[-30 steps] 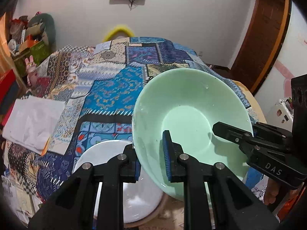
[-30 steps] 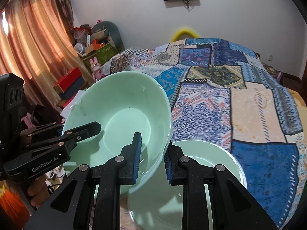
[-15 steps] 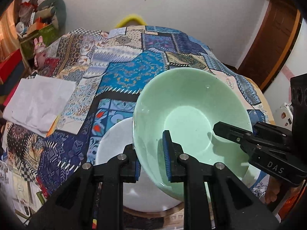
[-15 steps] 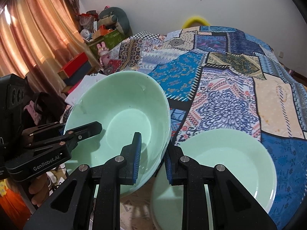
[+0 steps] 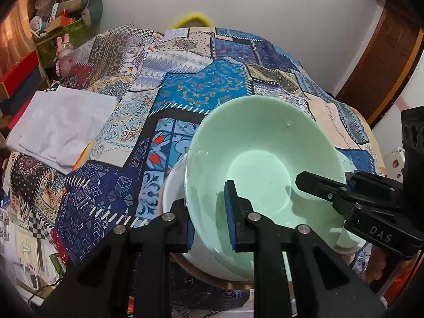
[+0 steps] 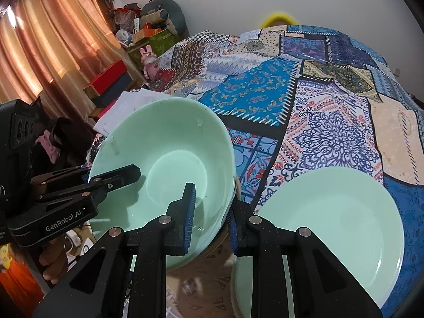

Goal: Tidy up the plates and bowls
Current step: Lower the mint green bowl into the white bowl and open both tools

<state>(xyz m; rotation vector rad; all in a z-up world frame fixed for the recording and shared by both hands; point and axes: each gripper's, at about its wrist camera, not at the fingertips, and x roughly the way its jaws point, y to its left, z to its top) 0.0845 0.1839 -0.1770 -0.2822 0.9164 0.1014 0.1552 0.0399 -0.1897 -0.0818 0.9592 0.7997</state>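
Glossy round mint bowl (image 5: 265, 159) — patchwork cloth (image 5: 201, 90)

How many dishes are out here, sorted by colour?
Green: 2, the green bowl that both grippers hold by its rim, and the green plate on the tablecloth.
White: 1, the white bowl under the green bowl.
Total: 3 dishes in view.
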